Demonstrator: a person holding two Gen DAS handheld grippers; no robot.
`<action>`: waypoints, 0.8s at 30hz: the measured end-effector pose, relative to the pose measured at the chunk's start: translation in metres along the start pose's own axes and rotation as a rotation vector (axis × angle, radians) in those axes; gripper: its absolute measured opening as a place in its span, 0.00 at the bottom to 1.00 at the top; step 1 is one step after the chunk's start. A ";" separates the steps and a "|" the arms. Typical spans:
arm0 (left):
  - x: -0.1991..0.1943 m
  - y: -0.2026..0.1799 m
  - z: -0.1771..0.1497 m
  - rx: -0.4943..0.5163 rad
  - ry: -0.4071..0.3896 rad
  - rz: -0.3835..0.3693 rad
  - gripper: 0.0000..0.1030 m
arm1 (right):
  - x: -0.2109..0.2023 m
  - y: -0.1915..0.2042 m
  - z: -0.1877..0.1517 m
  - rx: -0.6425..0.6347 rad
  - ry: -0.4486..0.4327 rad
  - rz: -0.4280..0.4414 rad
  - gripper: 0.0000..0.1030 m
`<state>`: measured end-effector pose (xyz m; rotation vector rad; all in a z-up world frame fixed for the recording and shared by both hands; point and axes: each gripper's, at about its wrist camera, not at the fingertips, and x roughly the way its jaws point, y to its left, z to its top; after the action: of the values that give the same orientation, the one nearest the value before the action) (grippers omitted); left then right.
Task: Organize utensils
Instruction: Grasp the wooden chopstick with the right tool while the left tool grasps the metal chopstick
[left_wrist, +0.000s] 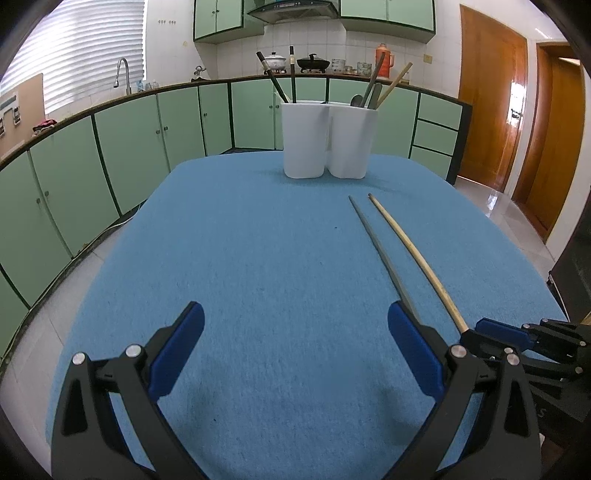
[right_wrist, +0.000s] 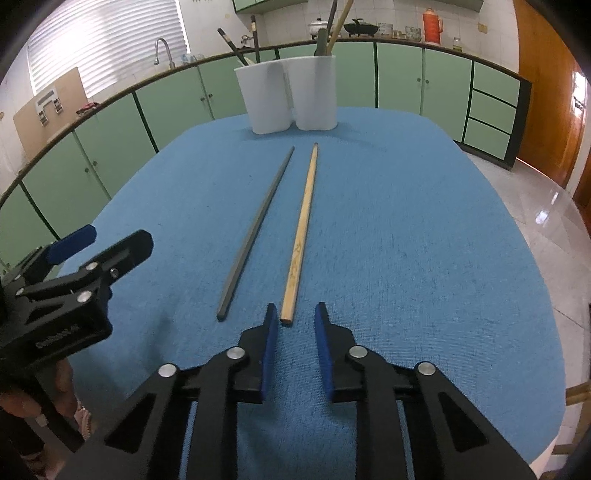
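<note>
Done: several utensils stand in the white two-compartment holder at the far end of the blue-covered table.
Left: a grey chopstick and a wooden chopstick lie side by side, apart, on the cloth.
Right gripper: narrowly parted, empty; the wooden chopstick's near end sits at its mouth, just beside the left pad.
Left gripper: spread wide, holding nothing.

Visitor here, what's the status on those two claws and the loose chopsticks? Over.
Left gripper open, empty. Right gripper open, at near end of pale wooden chopstick. Dark grey chopstick beside it on blue cloth. Path to white two-cup holder clear.
</note>
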<state>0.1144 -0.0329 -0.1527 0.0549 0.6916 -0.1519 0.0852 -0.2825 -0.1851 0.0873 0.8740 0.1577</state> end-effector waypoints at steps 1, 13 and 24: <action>0.000 0.000 0.000 -0.002 0.000 -0.001 0.94 | 0.000 0.001 0.000 -0.003 -0.001 -0.002 0.18; 0.000 -0.002 0.000 -0.003 0.003 -0.002 0.94 | 0.004 0.014 -0.002 -0.070 -0.015 -0.039 0.08; 0.000 -0.023 -0.004 -0.009 0.025 -0.078 0.93 | -0.005 -0.014 -0.001 -0.007 -0.033 -0.097 0.06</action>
<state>0.1079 -0.0552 -0.1556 0.0214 0.7201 -0.2238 0.0827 -0.2968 -0.1844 0.0410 0.8434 0.0687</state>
